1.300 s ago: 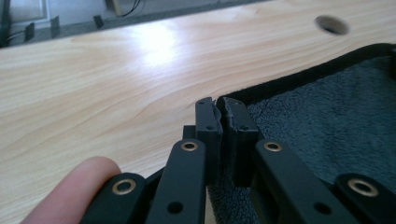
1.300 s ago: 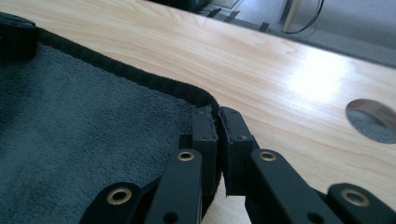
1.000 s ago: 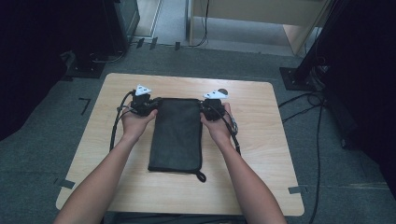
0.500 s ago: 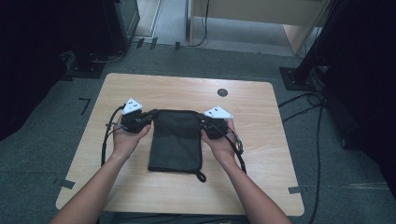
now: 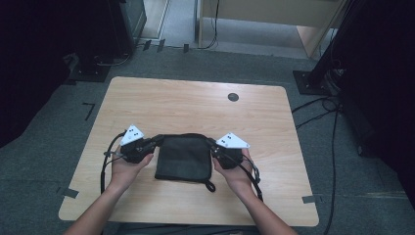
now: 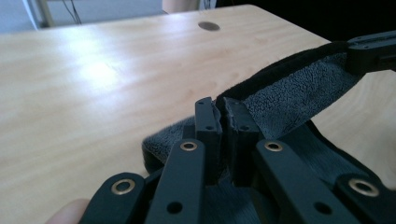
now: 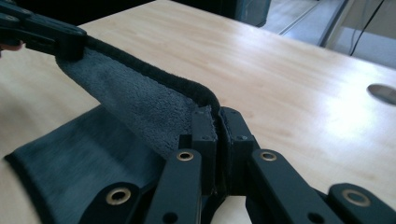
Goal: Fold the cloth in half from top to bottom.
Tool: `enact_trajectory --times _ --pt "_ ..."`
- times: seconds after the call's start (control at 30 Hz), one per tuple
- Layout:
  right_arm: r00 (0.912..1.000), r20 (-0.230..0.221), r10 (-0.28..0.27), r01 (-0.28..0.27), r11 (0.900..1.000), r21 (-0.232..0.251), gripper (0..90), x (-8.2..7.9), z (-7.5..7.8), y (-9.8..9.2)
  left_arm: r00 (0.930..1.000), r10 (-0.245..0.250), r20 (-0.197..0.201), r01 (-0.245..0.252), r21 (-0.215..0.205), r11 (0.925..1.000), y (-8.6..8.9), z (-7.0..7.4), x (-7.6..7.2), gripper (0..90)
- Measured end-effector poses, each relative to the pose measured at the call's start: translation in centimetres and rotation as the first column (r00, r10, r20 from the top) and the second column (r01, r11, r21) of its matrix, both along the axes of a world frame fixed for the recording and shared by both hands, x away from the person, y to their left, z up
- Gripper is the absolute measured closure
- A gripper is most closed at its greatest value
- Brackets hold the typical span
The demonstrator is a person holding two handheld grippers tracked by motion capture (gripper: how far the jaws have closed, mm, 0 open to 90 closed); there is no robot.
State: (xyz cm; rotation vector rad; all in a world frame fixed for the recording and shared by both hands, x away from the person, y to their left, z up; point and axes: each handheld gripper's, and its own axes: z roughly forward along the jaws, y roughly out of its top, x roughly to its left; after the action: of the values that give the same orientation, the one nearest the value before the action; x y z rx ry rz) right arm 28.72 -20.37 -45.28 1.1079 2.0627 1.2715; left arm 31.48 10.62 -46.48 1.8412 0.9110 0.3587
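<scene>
Gripping a dark grey towel by its far corners, the left gripper and right gripper hold that edge raised over the wooden table; both clamp the cloth.

A light wooden table stands on grey carpet, with cables trailing along its right edge.
</scene>
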Motion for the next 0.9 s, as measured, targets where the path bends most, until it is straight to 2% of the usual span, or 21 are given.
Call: enact_trajectory --times 0.17,0.3,0.4,0.53,0.57,0.63,0.73,0.9 --pt "0.9995 -0.011 0.029 -0.029 0.999 -0.019 86.1 -2.0 -1.0 0.0 0.9998 -0.015 -0.011 0.015 0.029 0.9995 0.1 -1.2 -1.6 85.7" --pt "0.9977 -0.045 0.051 -0.052 0.998 -0.031 86.1 -3.2 -2.1 0.1 0.9991 -0.029 -0.031 0.031 0.06 0.9977 -0.1 -2.2 -2.8 85.6" --pt "0.9939 -0.085 0.069 -0.072 0.997 -0.03 85.8 -4.2 -3.3 0.0 0.9977 -0.045 -0.05 0.05 0.109 0.9928 -0.2 -3.4 -4.1 85.1" --pt "0.9886 -0.132 0.073 -0.078 0.996 -0.033 84.7 -4.8 -4.6 -0.2 0.996 -0.058 -0.067 0.068 0.156 0.9854 -0.2 -4.0 -4.9 83.1" --pt "0.986 -0.148 0.076 -0.081 0.996 -0.03 83.2 -4.7 -4.8 -0.3 0.9967 -0.056 -0.059 0.065 0.167 0.9838 -0.2 -4.1 -5.0 82.2" --pt "0.9809 -0.172 0.09 -0.094 0.995 -0.017 78.3 -4.7 -5.0 -0.4 0.997 -0.054 -0.056 0.063 0.165 0.9842 -0.2 -4.1 -5.3 80.4" --pt "0.9772 -0.172 0.124 -0.123 0.992 0.019 66.9 -5.0 -4.7 -0.5 0.9967 -0.061 -0.054 0.068 0.151 0.9861 0.0 -4.2 -5.7 77.6" --pt "0.9753 -0.14 0.171 -0.164 0.985 0.058 62.4 -5.7 -3.9 -0.7 0.9957 -0.079 -0.048 0.084 0.132 0.9877 0.4 -4.0 -6.0 76.0"
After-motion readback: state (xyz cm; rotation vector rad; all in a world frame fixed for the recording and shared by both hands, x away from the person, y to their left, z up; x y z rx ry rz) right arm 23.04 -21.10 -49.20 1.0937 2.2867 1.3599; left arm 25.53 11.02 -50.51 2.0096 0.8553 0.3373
